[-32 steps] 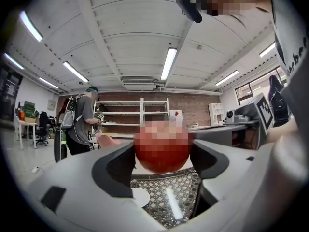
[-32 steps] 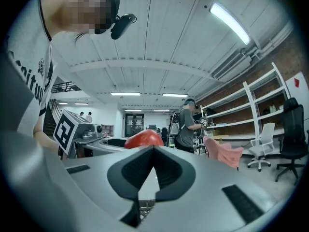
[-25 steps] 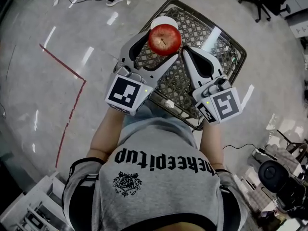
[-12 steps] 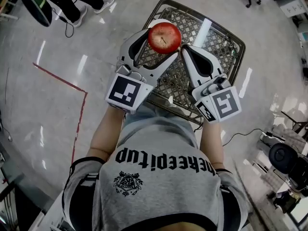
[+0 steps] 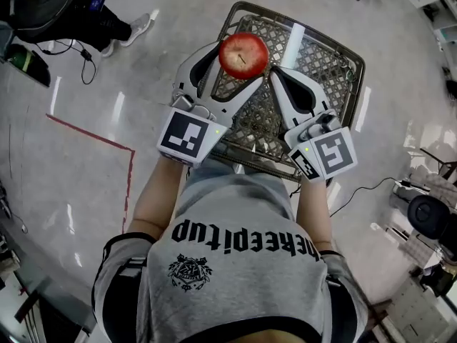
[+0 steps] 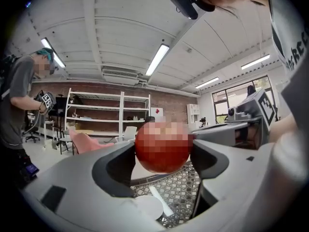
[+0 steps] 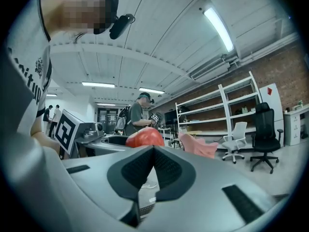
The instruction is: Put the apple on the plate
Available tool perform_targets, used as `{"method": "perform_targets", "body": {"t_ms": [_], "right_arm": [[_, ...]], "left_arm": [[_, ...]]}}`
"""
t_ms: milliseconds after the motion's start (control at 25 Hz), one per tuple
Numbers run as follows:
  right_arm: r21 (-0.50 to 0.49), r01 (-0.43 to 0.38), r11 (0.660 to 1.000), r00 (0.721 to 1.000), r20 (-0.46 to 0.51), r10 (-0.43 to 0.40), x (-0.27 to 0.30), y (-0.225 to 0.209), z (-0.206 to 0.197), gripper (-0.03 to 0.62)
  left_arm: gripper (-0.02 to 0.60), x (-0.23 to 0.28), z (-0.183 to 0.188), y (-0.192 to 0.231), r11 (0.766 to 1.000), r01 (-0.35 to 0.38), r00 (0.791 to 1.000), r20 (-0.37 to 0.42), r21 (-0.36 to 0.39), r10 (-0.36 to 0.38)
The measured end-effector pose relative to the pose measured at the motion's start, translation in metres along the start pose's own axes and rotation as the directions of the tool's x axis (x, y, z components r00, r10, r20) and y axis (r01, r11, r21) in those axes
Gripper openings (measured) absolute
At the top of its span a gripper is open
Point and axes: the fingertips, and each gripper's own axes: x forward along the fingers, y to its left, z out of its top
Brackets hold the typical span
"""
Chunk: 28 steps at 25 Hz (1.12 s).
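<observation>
Apple (image 5: 243, 56) is up in the air, pinched between the fingers of your left gripper (image 6: 163, 149). There's one pad on each flank, so the round fruit sits in the hollow of both pads and can't roll out sideways. You've got it raised over the far part of the wire-mesh worktop (image 5: 325, 63), touching nothing below. Your right gripper (image 5: 274, 78) sits just beside it, fingers pressed tip to tip with nothing between them. It's along for the ride, tucked in close where it won't snag the mesh rim. Now look down through the left gripper view: under the apple, on the mesh, there's a pale round disc, and that reads as the plate (image 6: 146, 208). From the head view the apple itself covers that spot, which suggests you're lined up more or less over the target, though I can't tell how exactly. So my call is that the carry is mostly done and the set-down is what's left. The next move wants a steady lowering until the fruit rests on the plate, then a gentle parting of the fingers. Release from high up and an apple will likely bounce or roll off a flat plate onto the mesh. Hold it level, and hold that right gripper clear.
</observation>
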Motion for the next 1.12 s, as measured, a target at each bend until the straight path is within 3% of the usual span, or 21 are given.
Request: {"method": "perform_targets", "body": {"t_ms": [120,400,640,880,1120], "right_arm": [[0.004,0.025,1.000,1.000,-0.003,-0.025,0.007,0.003,-0.001,0.000],[0.017,0.083,0.996,0.996,-0.022,-0.082,0.026,0.000,-0.009,0.000],[0.061,0.125,0.990,0.992,-0.041,-0.123,0.032,-0.017,-0.021,0.000],[0.096,0.171,0.981,0.984,-0.060,-0.166,0.044,-0.031,-0.032,0.000],[0.123,0.200,0.972,0.978,-0.080,-0.191,0.051,-0.041,-0.046,0.000]], "left_arm": [[0.394,0.000,0.003,0.009,0.999,0.033,0.999,0.022,0.031,-0.033],[0.394,0.009,-0.013,0.033,0.998,0.068,0.997,-0.031,0.016,-0.067],[0.394,0.032,-0.018,0.039,0.992,0.120,0.993,-0.020,0.029,-0.120],[0.394,0.046,-0.036,0.048,0.988,0.156,0.984,-0.082,-0.010,-0.157],[0.394,0.062,-0.050,0.055,0.983,0.183,0.980,-0.077,0.015,-0.182]]}}
